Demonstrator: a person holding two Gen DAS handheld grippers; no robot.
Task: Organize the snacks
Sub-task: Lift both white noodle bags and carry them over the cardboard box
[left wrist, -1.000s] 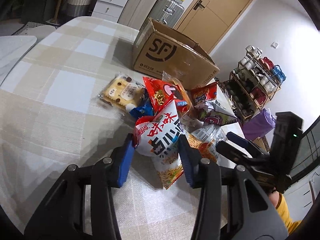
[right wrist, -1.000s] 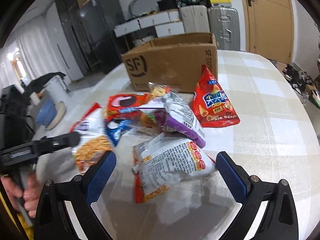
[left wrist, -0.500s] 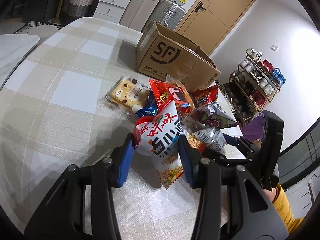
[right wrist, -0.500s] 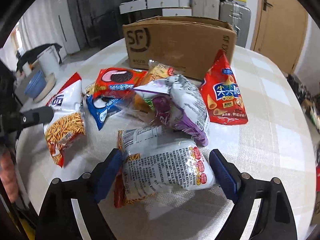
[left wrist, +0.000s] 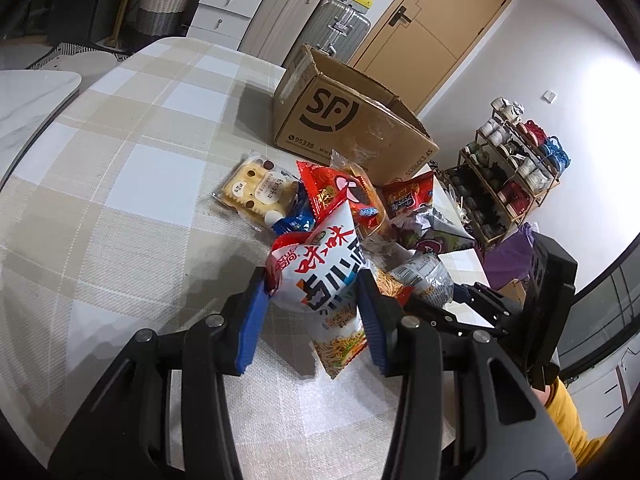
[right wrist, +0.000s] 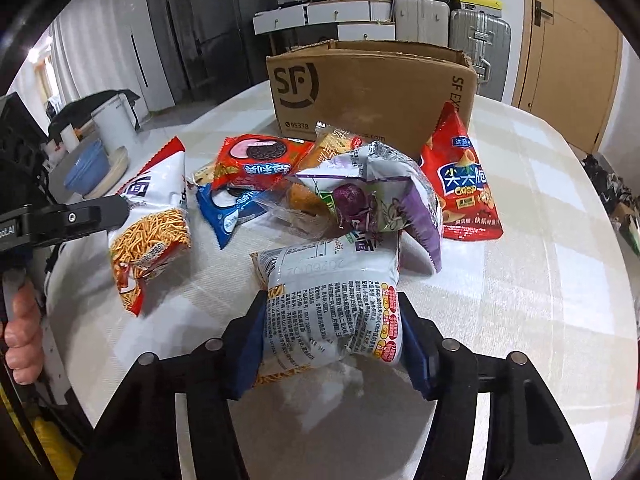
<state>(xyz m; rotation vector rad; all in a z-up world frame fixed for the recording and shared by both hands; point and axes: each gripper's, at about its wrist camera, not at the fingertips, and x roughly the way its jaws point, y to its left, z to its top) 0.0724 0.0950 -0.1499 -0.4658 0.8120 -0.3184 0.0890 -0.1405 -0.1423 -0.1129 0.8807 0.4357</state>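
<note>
On the checked tablecloth [left wrist: 120,184], the open cardboard box [right wrist: 372,92] stands behind the snack heap, and its inside is hidden, so whether any snack is already in it cannot be told. The heap lies just in front of the box: a red crisp bag [right wrist: 464,188], a purple-and-white bag [right wrist: 384,200], a red cookie pack [right wrist: 252,160], a blue cookie pack [right wrist: 232,212] and a cracker pack [left wrist: 256,192]. By that showing, most of the sorting is left. Each hand is low over the near edge of the heap, pointed toward the box. The left gripper [left wrist: 312,308] pinches a white noodle-snack bag [left wrist: 320,276] between its blue pads. The right gripper [right wrist: 332,340] squeezes a second noodle-snack bag [right wrist: 332,300], back side up, its film buckled between the pads.
</note>
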